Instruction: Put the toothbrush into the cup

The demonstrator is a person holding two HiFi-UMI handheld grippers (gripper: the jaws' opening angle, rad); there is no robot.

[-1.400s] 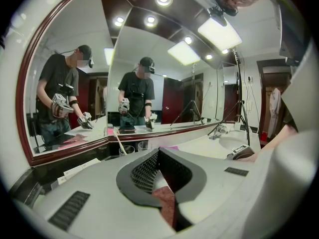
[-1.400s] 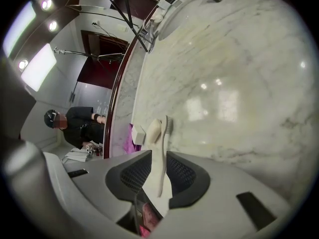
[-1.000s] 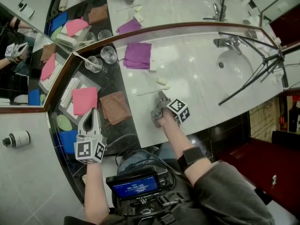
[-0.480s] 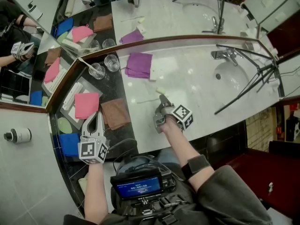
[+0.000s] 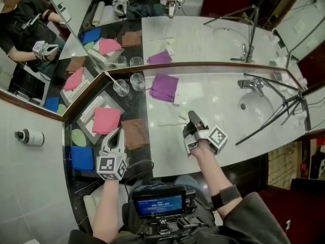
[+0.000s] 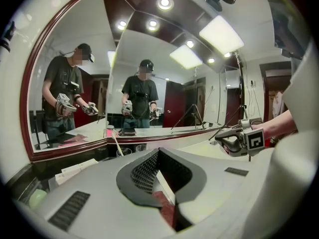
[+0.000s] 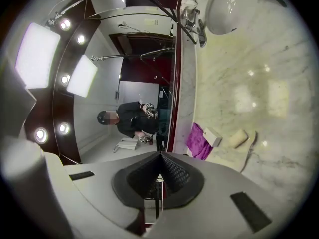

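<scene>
A white toothbrush (image 5: 170, 124) lies flat on the marble counter (image 5: 223, 116), left of my right gripper (image 5: 192, 115). In the right gripper view the toothbrush (image 7: 247, 155) shows on the marble below, beside a small soap bar (image 7: 238, 139). That gripper (image 7: 160, 156) is shut with nothing between its jaws and hangs above the counter. Two glass cups stand at the mirror corner; the left cup (image 5: 121, 87) holds another white toothbrush, the right cup (image 5: 137, 81) holds none. My left gripper (image 5: 119, 131) is shut and empty, over the brown cloth (image 5: 134, 132). In the left gripper view the left cup (image 6: 119, 152) stands ahead.
A purple cloth (image 5: 165, 87) and a white box (image 5: 179, 97) lie behind the toothbrush. A tray with a pink cloth (image 5: 105, 120) and a blue cloth (image 5: 81, 156) sit on the dark counter at left. A sink (image 5: 254, 105), faucet (image 5: 250, 84) and tripod legs (image 5: 277, 98) stand at right.
My right gripper has lifted off the counter, and the toothbrush has stayed lying there. The left gripper has kept its place. The head view has shifted upward, showing more mirror.
</scene>
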